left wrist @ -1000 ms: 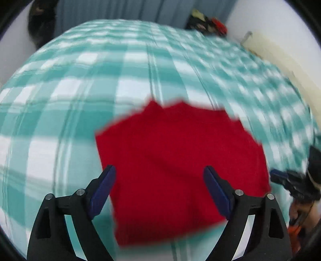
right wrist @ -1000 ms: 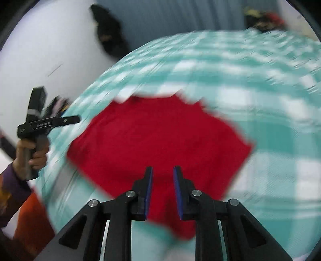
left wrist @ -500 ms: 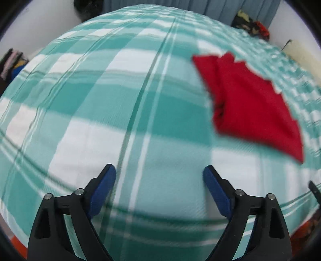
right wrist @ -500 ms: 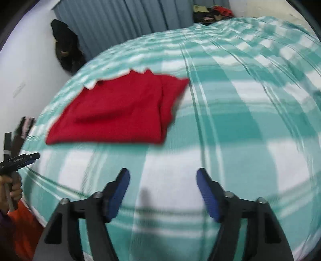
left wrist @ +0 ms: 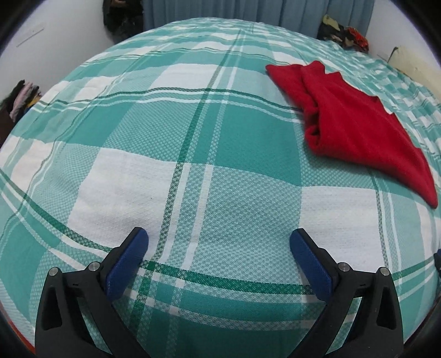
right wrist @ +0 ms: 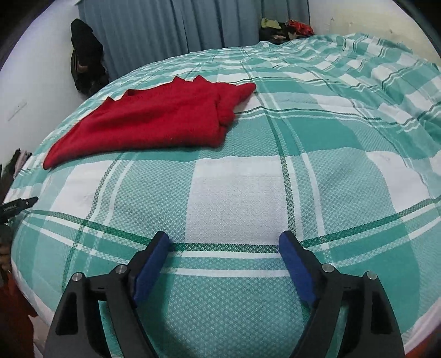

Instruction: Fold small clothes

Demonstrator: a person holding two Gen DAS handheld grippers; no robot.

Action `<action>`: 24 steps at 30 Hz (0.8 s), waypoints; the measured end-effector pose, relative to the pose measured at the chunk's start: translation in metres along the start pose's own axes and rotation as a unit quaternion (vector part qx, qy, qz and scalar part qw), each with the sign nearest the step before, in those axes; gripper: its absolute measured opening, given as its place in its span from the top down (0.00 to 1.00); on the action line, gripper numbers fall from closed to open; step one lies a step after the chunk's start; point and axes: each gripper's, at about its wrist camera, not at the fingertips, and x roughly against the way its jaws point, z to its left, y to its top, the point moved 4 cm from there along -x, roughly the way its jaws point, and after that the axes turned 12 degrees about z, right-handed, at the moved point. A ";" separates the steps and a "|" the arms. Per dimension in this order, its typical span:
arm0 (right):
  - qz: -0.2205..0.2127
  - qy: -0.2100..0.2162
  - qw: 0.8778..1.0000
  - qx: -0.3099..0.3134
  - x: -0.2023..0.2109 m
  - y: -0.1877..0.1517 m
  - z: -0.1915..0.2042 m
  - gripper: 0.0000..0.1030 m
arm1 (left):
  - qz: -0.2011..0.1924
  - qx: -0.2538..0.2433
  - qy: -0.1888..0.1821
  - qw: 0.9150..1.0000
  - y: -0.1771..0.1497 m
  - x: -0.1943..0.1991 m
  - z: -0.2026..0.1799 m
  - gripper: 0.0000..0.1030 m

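Observation:
A folded red garment (left wrist: 355,121) lies flat on the green-and-white checked bedspread (left wrist: 193,154), at the upper right of the left wrist view. In the right wrist view the red garment (right wrist: 154,121) lies at the upper left. My left gripper (left wrist: 217,247) is open and empty, low over the bedspread, well to the left of the garment. My right gripper (right wrist: 223,247) is open and empty, to the right of and nearer than the garment. Neither gripper touches it.
Blue-grey curtains (right wrist: 193,24) hang behind the bed. A dark bag (right wrist: 85,57) hangs on the white wall. A pile of clothes (right wrist: 286,29) sits at the far corner. More clothes (left wrist: 22,96) lie at the bed's left edge. The bedspread is rumpled at the far right (right wrist: 386,68).
Both grippers have pulled back and apart from the red garment. The right gripper went from shut over the garment to open. The garment now lies folded on the bed.

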 end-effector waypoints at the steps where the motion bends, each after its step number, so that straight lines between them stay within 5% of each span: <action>1: -0.001 -0.001 1.000 0.001 0.000 -0.001 0.001 0.21 | 0.000 -0.001 0.001 1.000 0.000 -0.001 -0.001 0.01; 18: 0.008 -0.002 1.000 -0.006 0.000 -0.001 0.000 0.20 | -0.010 -0.005 -0.003 1.000 -0.002 -0.001 0.001 0.01; 22: 0.038 0.009 0.999 -0.019 0.002 0.004 -0.003 0.20 | -0.015 -0.007 0.000 1.000 -0.003 0.001 0.000 0.01; 24: 0.093 0.005 0.996 0.003 0.006 0.017 0.000 0.23 | -0.019 -0.010 0.002 1.000 -0.005 0.003 0.000 0.01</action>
